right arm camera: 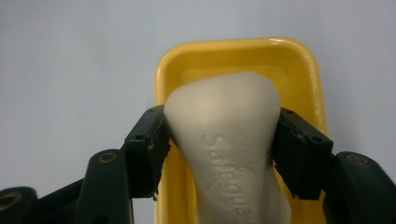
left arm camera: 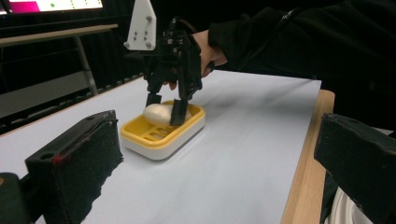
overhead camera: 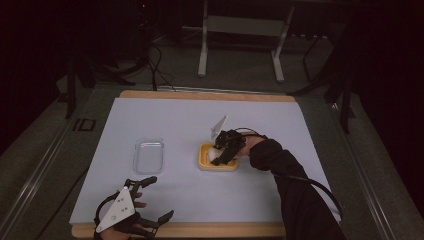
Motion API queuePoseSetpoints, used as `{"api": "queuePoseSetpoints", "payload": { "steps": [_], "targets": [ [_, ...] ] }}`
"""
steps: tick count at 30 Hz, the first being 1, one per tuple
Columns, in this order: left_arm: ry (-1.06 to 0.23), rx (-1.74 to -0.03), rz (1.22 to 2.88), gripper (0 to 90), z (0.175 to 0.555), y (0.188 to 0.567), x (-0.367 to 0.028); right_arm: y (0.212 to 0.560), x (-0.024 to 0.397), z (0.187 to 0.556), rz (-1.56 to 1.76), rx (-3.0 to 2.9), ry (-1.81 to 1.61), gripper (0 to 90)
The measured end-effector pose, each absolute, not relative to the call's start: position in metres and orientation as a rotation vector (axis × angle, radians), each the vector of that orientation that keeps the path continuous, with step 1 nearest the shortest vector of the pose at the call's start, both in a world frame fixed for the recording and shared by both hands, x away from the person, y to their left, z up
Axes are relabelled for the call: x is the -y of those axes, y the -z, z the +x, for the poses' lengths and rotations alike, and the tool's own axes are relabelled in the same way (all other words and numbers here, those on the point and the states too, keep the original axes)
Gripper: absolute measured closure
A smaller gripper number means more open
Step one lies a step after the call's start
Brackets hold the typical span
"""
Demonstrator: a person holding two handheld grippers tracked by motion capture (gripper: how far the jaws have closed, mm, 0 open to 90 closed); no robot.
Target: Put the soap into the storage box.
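Two hand-held grippers work over a bench (overhead camera: 150, 232) w/ a wood edge and a pale sheet (overhead camera: 165, 115) on top; room around is dark, w/ a grey floor and a white metal frame (overhead camera: 240, 35) behind the far edge. Right hand-held gripper (overhead camera: 223, 151) is tipped down into a yellow soap dish (overhead camera: 204, 159), jaws closed on both flanks of a white soap bar (right arm camera: 224, 140); bar sits over the dish, embossed lettering facing the right gripper view. Whether the bar touches the dish floor I can't tell. Black sleeve (overhead camera: 295, 195) runs back from that gripper toward the near edge. Left of the dish, apart from it, a clear plastic lid or tray (overhead camera: 149, 155) lies flat on the sheet. Left hand-held gripper (overhead camera: 155, 200) sits at the near edge, well apart from the dish, jaws spread wide, nothing between them.
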State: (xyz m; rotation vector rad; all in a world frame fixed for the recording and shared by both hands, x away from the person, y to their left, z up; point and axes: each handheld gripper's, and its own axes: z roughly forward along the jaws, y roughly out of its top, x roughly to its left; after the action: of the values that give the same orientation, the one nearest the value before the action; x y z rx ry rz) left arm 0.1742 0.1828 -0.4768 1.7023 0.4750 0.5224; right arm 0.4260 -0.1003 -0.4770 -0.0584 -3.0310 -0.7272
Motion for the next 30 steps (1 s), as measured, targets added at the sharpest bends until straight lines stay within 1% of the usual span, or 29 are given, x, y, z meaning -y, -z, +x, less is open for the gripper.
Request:
{"api": "queuePoseSetpoints", "payload": {
  "steps": [4,9,16,21,30],
  "targets": [
    [-0.521,-0.472,1.702,0.8,0.174,0.477,-0.183,0.483,0.099,0.428,-0.069,3.048,0.734,39.7],
    [-0.520,-0.469,1.704,0.8,0.174,0.477,-0.183,0.492,0.094,0.425,-0.005,3.087,0.725,39.4],
    [-0.517,-0.467,1.706,0.8,0.174,0.477,-0.182,0.491,0.092,0.425,-0.035,3.090,0.684,37.9],
    [-0.517,-0.468,1.708,0.8,0.174,0.477,-0.182,0.483,0.093,0.424,-0.038,3.076,0.731,37.6],
    [-0.522,-0.472,1.708,0.8,0.174,0.477,-0.182,0.457,0.101,0.421,-0.088,3.092,0.816,37.7]
  ]
}}
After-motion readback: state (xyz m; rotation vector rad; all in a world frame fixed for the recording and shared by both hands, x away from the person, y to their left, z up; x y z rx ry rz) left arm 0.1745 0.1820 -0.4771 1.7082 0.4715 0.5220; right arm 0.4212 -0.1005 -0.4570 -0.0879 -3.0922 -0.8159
